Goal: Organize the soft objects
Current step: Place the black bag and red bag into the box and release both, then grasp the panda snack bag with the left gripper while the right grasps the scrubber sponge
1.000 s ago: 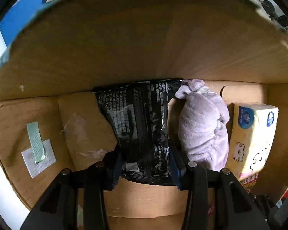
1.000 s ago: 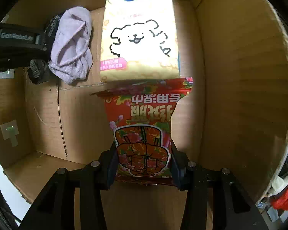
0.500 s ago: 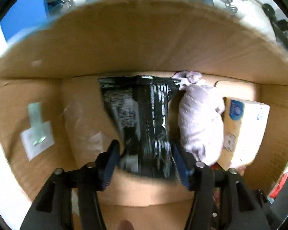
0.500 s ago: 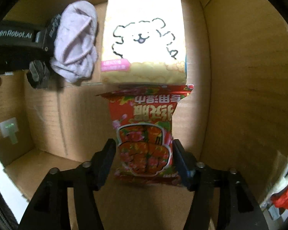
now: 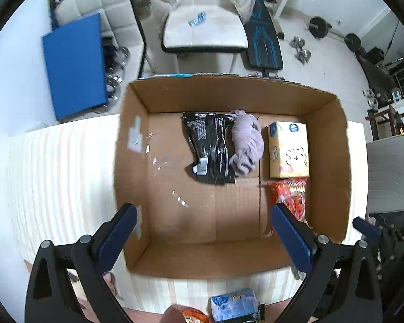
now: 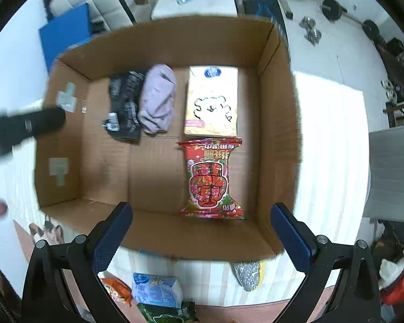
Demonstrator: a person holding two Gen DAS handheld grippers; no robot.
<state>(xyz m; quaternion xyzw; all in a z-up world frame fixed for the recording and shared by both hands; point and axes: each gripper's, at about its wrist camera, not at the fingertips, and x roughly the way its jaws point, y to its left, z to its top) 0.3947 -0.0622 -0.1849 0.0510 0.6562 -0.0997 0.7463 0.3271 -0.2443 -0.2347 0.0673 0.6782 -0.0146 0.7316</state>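
An open cardboard box (image 5: 137, 161) (image 6: 277, 123) stands on a white table. Inside lie a black packet (image 5: 210, 148) (image 6: 124, 105), a lilac plush cloth (image 5: 246, 142) (image 6: 159, 99), a yellow tissue pack (image 5: 288, 149) (image 6: 211, 102) and a red snack packet (image 5: 292, 196) (image 6: 211, 179). My left gripper (image 5: 200, 231) is open and empty, high above the box's near edge. My right gripper (image 6: 200, 231) is open and empty, above the near edge, behind the red packet. The left gripper body (image 6: 21, 129) shows blurred at the left.
On the table in front of the box lie a blue tissue pack (image 6: 156, 290) (image 5: 234, 306), an orange packet (image 6: 115, 292), a green packet (image 6: 167, 315) and a grey-yellow item (image 6: 246, 274). Chairs (image 5: 204, 27), a blue pad (image 5: 75, 64) and weights stand behind.
Both grippers have opened, let go of the black and red packets, and pulled up and back out of the box. The packets now lie on the box floor.
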